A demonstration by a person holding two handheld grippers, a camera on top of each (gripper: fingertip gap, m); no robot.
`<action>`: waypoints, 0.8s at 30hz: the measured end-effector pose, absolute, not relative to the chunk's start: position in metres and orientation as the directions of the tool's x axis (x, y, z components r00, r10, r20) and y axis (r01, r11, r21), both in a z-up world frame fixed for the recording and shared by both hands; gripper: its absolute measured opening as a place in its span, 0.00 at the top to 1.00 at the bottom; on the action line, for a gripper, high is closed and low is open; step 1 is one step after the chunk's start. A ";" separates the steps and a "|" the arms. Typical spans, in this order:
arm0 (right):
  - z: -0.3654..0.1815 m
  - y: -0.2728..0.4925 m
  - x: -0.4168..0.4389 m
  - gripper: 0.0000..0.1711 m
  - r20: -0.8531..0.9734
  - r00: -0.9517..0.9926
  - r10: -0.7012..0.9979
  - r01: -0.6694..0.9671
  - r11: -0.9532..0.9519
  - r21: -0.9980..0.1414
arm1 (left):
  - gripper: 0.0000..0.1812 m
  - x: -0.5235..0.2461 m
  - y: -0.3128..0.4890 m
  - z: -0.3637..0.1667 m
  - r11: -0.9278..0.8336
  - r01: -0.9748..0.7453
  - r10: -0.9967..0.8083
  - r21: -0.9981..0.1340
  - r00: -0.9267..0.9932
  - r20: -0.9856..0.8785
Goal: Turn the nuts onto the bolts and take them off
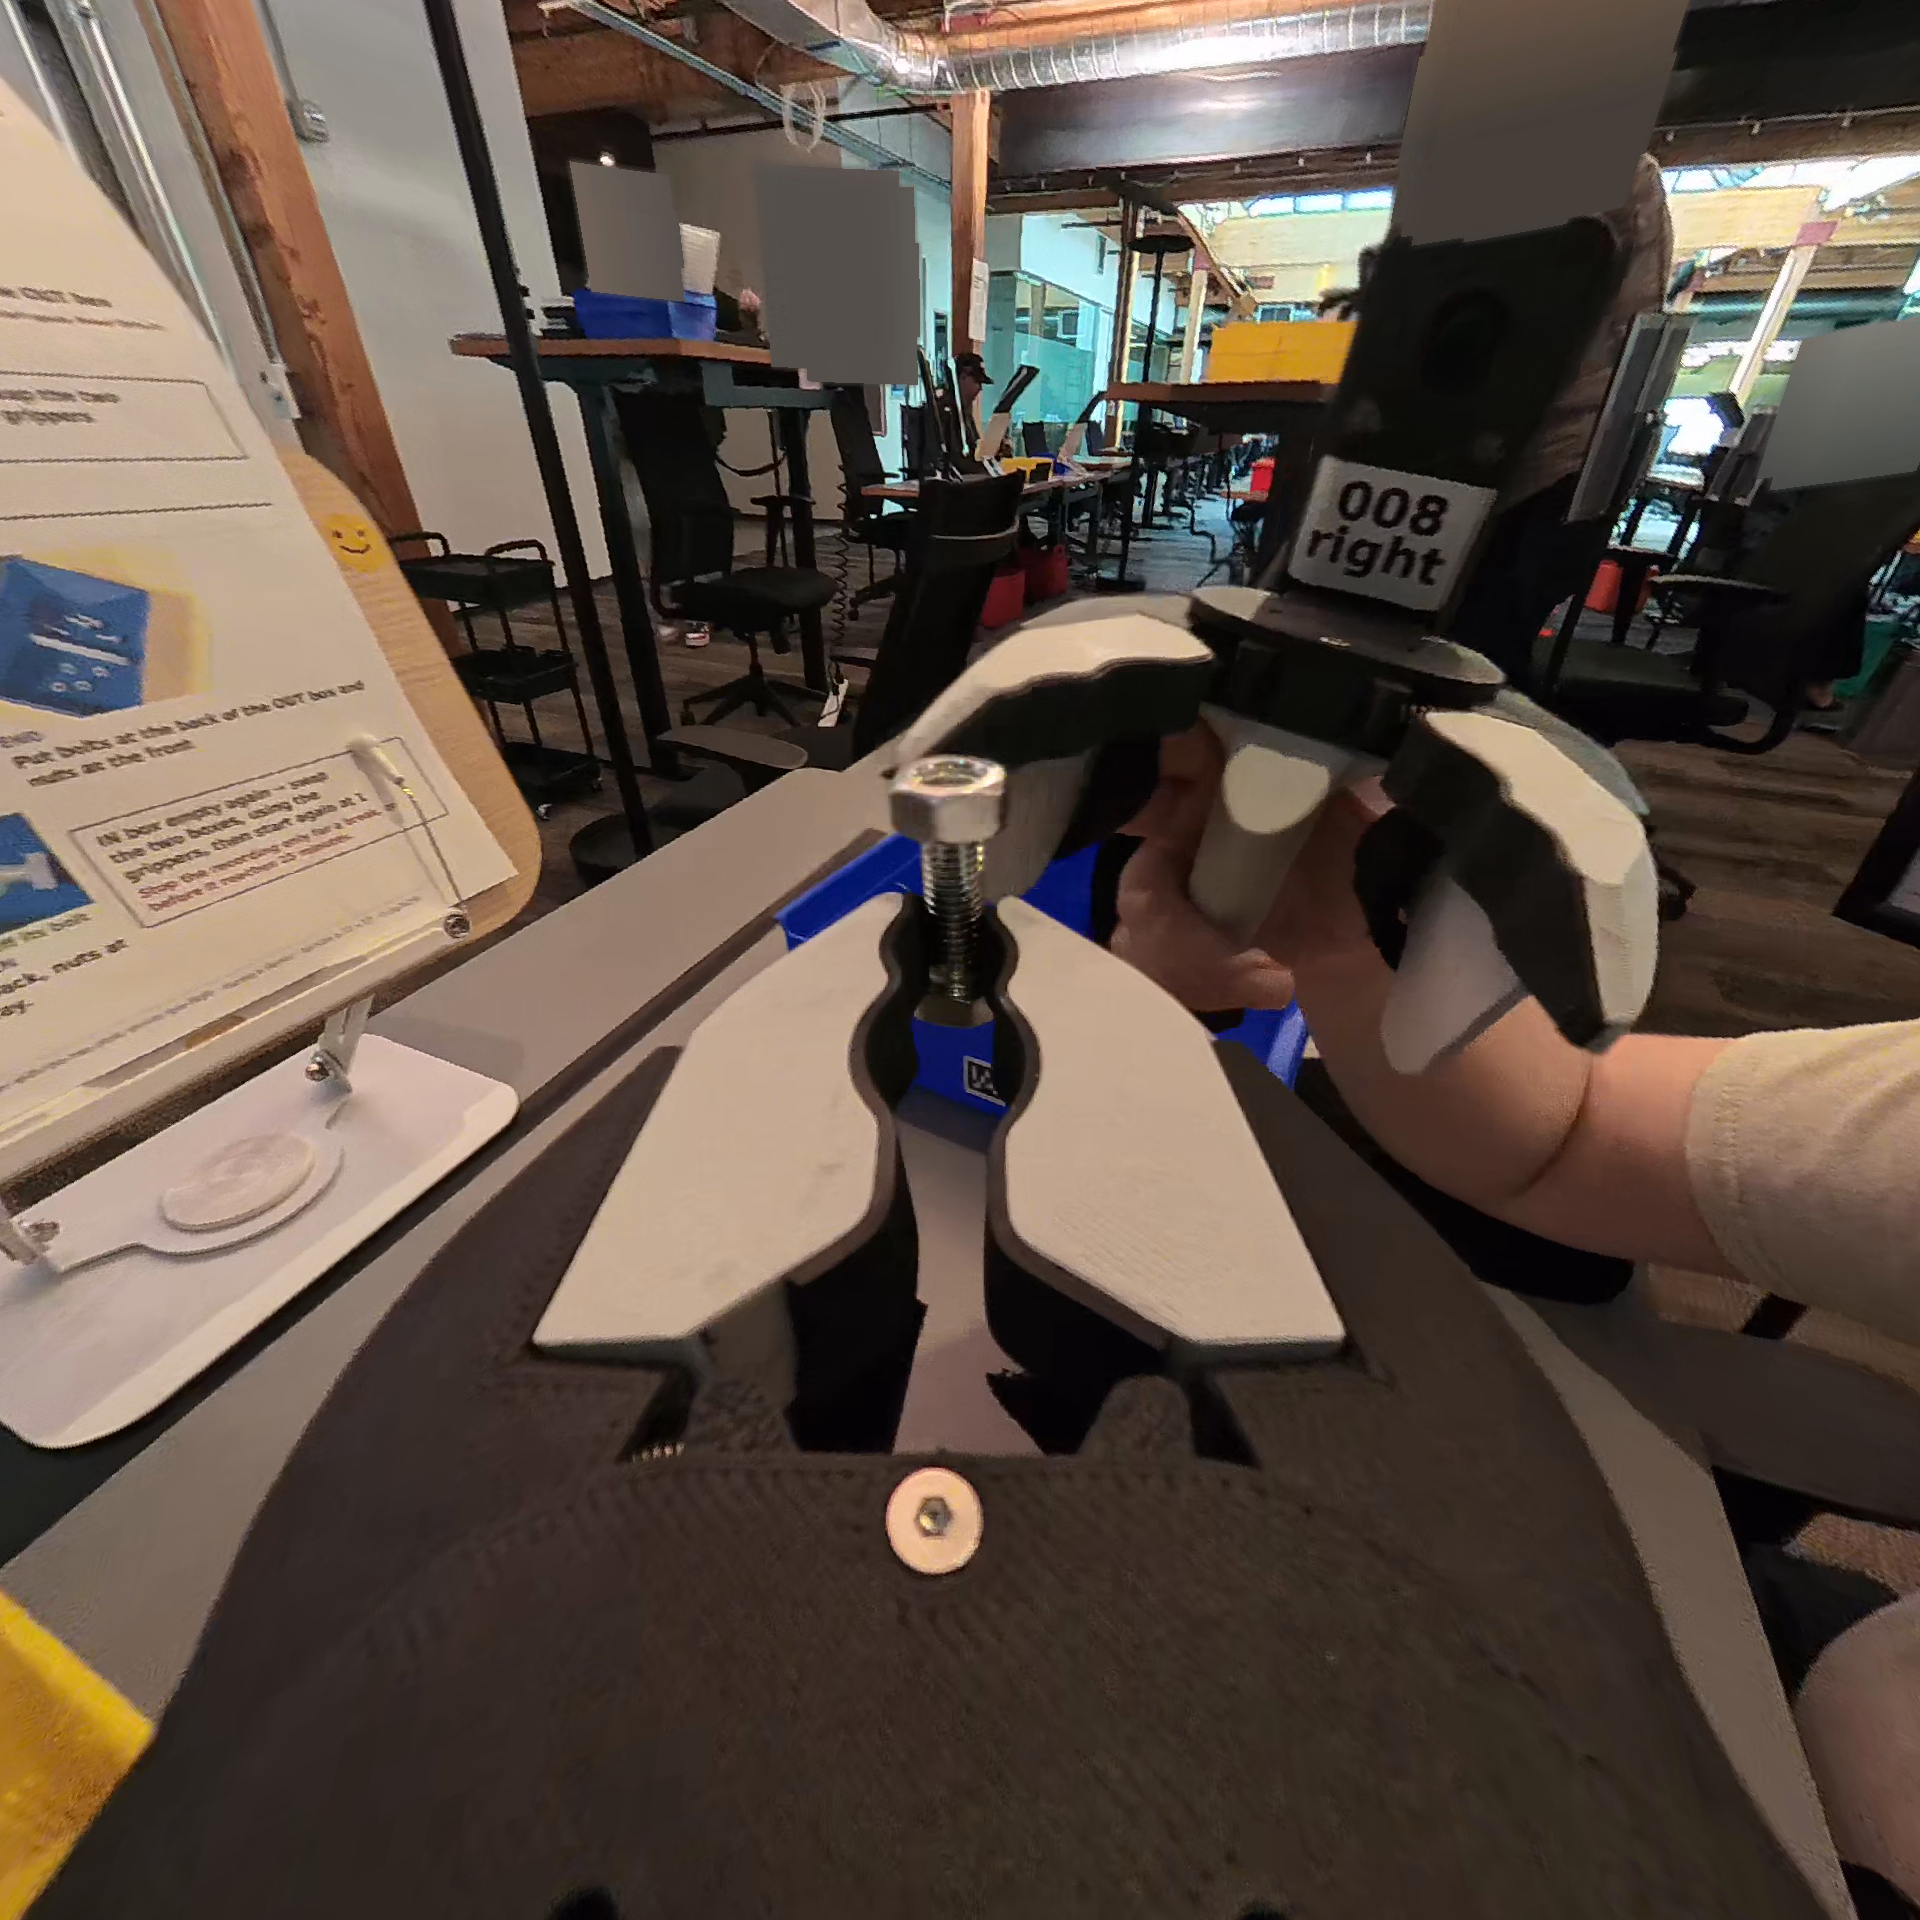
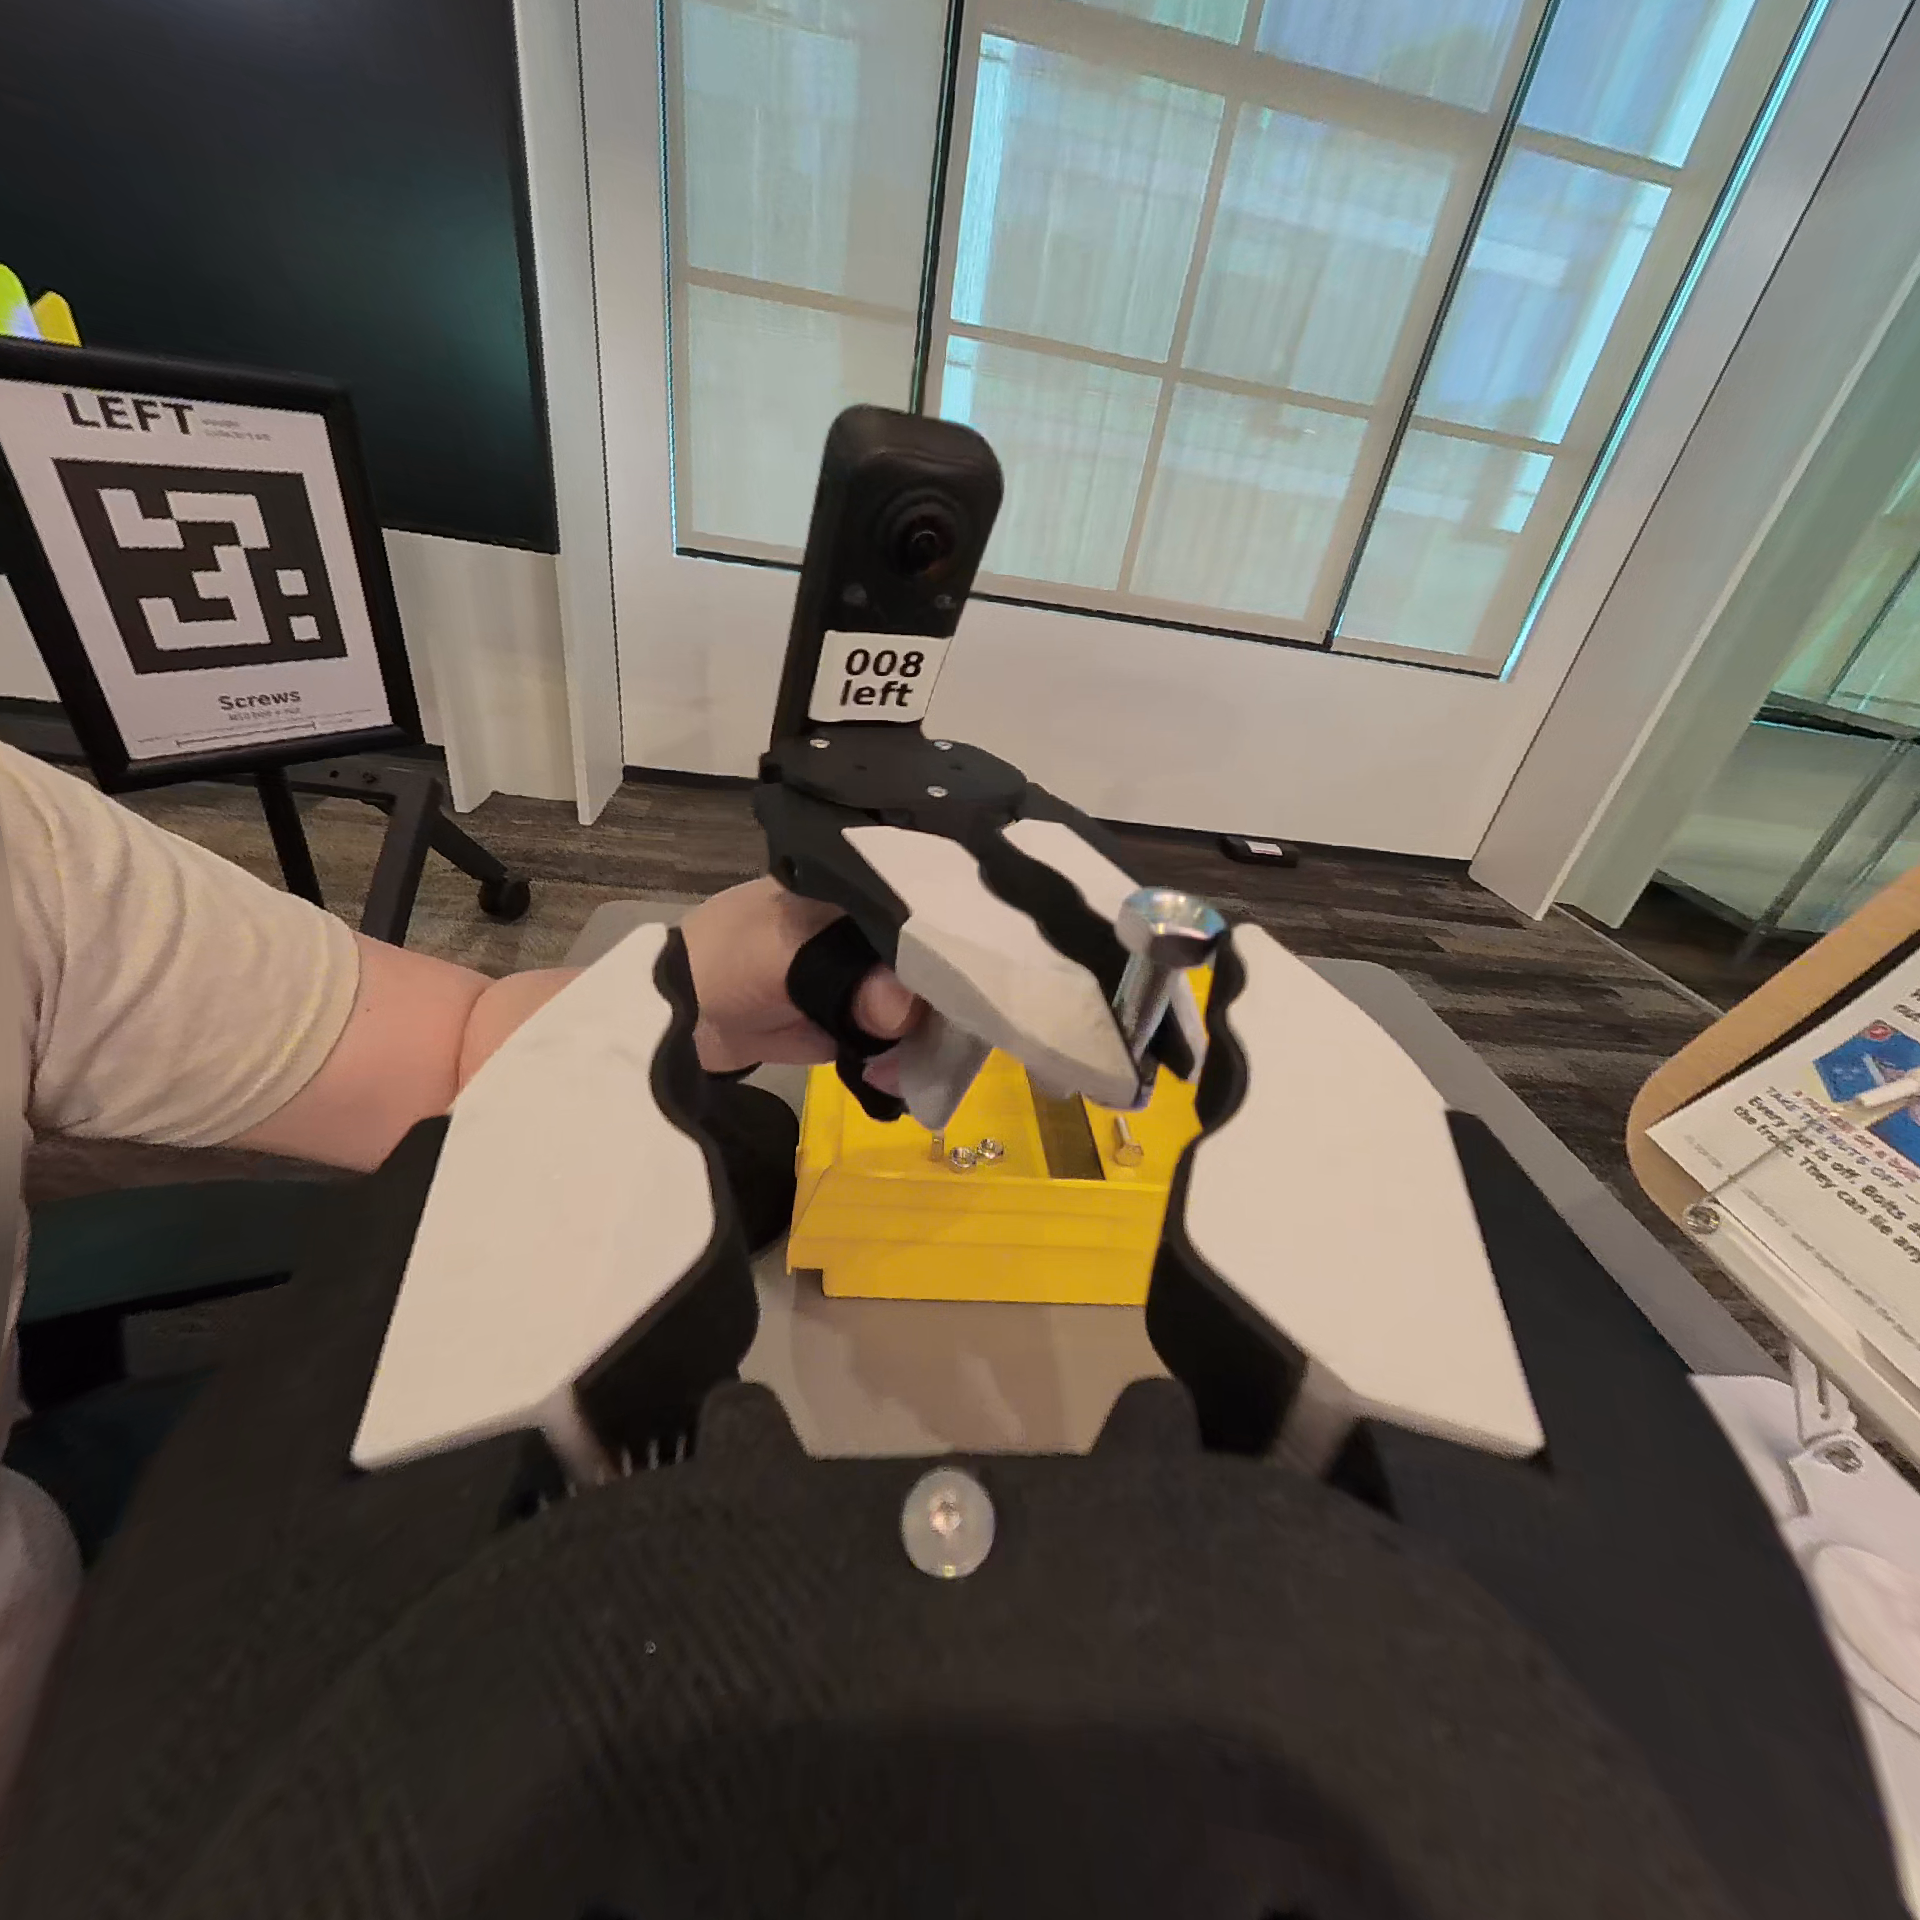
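Observation:
My left gripper [image 1: 951, 925] is shut on a silver bolt [image 1: 951, 914] and holds it upright above the table. A hex nut [image 1: 948, 795] sits at the bolt's top end. My right gripper [image 1: 1247, 883] is wide open and empty, just right of and behind the bolt. In the right wrist view my right gripper [image 2: 951, 935] stands wide open. The nut [image 2: 1169, 920] is between its fingers, close to the right finger [image 2: 1340, 1174]. The left gripper [image 2: 1132, 1081] clamps the bolt [image 2: 1143, 997] there too.
A yellow bin [image 2: 977, 1236] on the grey table [image 2: 935, 1361] holds a few loose nuts [image 2: 977, 1151] and a bolt [image 2: 1124, 1148]. A blue bin [image 1: 831, 914] lies beyond the left gripper. An instruction sheet on a stand [image 1: 208, 727] is at the left. A framed marker sign [image 2: 208, 561] stands on the floor.

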State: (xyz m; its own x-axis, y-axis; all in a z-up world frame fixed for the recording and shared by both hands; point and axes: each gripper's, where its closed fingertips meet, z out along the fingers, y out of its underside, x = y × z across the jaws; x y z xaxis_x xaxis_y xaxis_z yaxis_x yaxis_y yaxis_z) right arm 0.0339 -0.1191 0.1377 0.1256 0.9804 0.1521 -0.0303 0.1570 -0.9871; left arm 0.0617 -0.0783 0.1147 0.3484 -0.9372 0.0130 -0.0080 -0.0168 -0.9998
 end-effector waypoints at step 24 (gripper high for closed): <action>0.135 -0.114 0.030 0.46 0.159 0.165 0.973 -0.026 0.166 -0.986 | 0.95 0.082 -0.104 0.111 0.015 -0.034 -0.978 -0.999 0.209 -0.022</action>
